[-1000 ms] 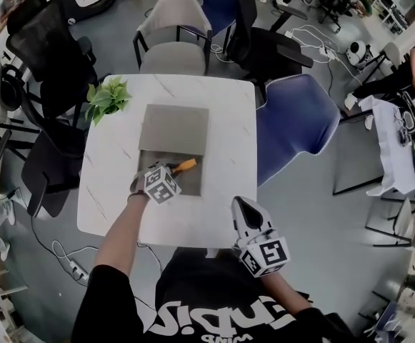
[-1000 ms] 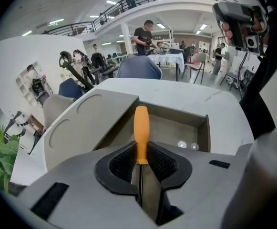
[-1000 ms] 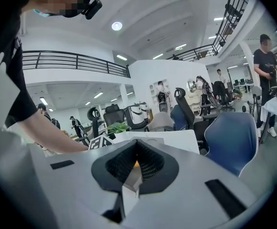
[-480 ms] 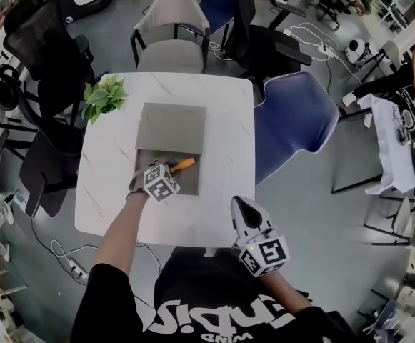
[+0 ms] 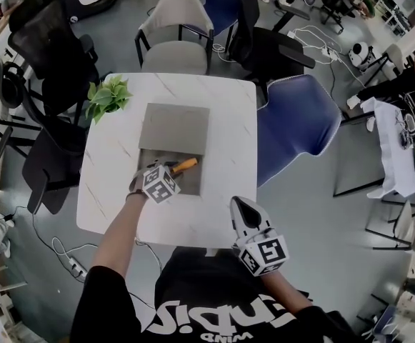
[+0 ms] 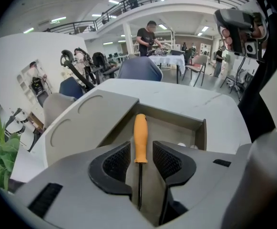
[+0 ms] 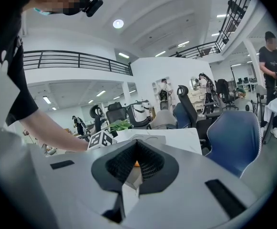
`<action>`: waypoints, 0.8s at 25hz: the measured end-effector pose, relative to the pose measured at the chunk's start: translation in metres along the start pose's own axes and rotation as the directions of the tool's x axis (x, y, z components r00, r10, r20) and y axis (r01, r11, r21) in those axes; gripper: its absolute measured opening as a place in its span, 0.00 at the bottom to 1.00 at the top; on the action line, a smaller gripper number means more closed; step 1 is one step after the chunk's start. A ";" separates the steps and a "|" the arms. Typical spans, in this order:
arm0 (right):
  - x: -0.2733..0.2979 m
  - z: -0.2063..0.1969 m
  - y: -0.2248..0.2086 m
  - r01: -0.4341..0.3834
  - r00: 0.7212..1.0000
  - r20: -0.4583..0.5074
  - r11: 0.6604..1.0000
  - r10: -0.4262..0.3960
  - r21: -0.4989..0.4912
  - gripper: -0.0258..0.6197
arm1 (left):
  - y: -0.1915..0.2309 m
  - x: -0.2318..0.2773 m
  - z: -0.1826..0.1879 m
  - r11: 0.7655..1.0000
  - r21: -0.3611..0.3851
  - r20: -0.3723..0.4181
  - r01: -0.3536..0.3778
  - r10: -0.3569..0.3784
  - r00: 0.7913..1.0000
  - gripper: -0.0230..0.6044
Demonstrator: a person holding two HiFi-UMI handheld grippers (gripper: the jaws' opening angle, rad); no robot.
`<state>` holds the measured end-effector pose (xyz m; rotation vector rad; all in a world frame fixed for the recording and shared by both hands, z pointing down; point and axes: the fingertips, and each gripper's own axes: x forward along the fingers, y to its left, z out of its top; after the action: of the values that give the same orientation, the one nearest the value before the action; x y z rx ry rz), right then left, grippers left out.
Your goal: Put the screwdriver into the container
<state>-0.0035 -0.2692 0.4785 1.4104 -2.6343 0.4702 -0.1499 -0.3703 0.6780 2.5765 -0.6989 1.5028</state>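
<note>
Now one orange screwdriver point(image 6: 139, 137) lying in one grey container point(image 6: 201, 130), left gripper point(image 6: 140, 149) jaws just opened, astride it untouching, right gripper point(image 7: 136, 144) jaws together, one plant point(image 5: 107, 95)

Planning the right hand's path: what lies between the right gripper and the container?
Only bare white tabletop lies between the right gripper and the container; the head view shows it.

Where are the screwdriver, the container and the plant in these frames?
screwdriver point(image 6: 139, 137): left gripper view, on its orange handle.
container point(image 6: 174, 120): left gripper view, on the inner face of its far wall.
plant point(image 5: 107, 97): head view, on its green leaves at the table's corner.
</note>
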 end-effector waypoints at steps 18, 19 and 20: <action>-0.004 0.017 0.008 -0.072 0.996 0.044 0.997 0.074 -0.041 0.06 | -0.003 -0.197 0.095 0.896 -0.370 0.470 -0.245 0.407 0.783 0.07; -0.004 0.017 0.008 -0.074 0.996 0.045 0.996 0.076 -0.041 0.06 | -0.009 -0.207 0.096 0.885 -0.395 0.487 -0.245 0.428 0.761 0.07; -0.004 0.016 0.007 -0.077 0.996 0.046 0.996 0.079 -0.040 0.06 | -0.015 -0.216 0.096 0.874 -0.420 0.499 -0.245 0.448 0.742 0.06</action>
<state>-0.0065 -0.2672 0.4605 1.3284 -2.7291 0.3964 -0.1555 -0.3104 0.4490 2.7170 -1.4370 0.5075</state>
